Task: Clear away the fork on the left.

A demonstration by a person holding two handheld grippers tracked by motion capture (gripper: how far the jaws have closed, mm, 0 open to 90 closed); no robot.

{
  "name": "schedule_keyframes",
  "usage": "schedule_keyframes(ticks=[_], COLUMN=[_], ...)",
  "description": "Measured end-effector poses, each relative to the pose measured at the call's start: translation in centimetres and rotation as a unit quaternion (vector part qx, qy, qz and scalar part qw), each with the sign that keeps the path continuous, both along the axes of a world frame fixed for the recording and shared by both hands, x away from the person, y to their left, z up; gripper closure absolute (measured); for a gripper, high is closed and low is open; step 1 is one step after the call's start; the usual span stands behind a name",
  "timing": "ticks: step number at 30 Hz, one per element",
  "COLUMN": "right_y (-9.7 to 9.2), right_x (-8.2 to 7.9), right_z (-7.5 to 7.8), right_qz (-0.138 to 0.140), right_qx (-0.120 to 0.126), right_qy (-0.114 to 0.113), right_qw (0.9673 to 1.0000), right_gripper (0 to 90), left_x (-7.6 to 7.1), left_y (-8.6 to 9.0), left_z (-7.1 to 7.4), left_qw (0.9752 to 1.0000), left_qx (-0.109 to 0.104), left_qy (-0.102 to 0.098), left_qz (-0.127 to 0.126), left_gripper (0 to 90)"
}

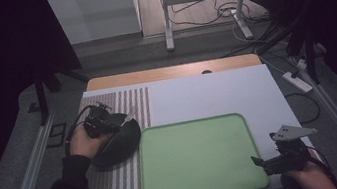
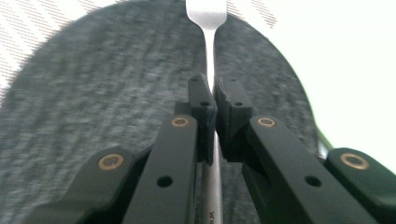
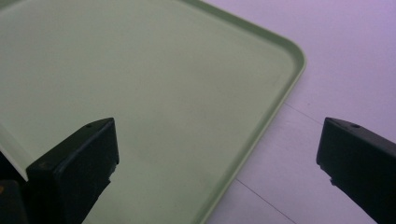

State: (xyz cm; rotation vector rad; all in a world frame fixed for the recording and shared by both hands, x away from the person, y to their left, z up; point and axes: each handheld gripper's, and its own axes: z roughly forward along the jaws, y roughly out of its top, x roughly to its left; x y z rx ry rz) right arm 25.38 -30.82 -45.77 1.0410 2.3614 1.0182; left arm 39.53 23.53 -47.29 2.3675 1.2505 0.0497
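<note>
One fork (image 2: 211, 42) pinched between left tongs (image 2: 215, 100), over dark plate (image 2: 93, 116).

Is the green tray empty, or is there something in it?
Empty. The green tray shows only bare green in the high view; the fork sits clamped in the left tool over the dark plate beside it.

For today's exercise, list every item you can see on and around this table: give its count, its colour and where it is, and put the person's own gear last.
tray: one, light green, front middle of the table, nothing on it
placemat: one, dark grey, rounded, left of the tray
fork: one, silver, over the placemat, its handle between the left jaws
striped mat: one, grey and white, under the placemat at the table's left
table: one, white top
power strip: one, white, on the floor to the right
left gripper: one, black, shut on the fork
right gripper: one, black, open, at the tray's front right corner
</note>
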Motion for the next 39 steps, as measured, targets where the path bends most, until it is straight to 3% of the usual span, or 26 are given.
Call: schedule_keyframes(ticks=[3, 14, 28, 39], right_y=[0.0, 0.0, 0.0, 0.1], right_x=[0.0, 0.0, -0.1, -0.1], right_z=[0.0, 0.0, 0.0, 0.0], right_qz=[0.0, 0.002, 0.005, 0.009], right_qx=[0.0, 0.0, -0.001, -0.006], right_qy=[0.0, -0.002, -0.002, -0.003], right_qw=[1.0, 1.0, 1.0, 0.9999], right_gripper=[0.0, 0.0, 0.0, 0.0], left_x=[-0.7, -3.0, -6.0, -7.3], left_y=[-0.7, -3.7, -9.5, -12.7], left_z=[0.0, -0.6, -1.7, -2.6], left_qw=[0.9999, 0.9998, 0.9991, 0.9988], left_qx=[-0.009, -0.011, -0.015, -0.017], left_qy=[0.003, 0.017, 0.032, 0.037], left_qz=[-0.004, -0.008, -0.023, -0.029], left_gripper=[84.7, 84.6, 84.5, 84.4])
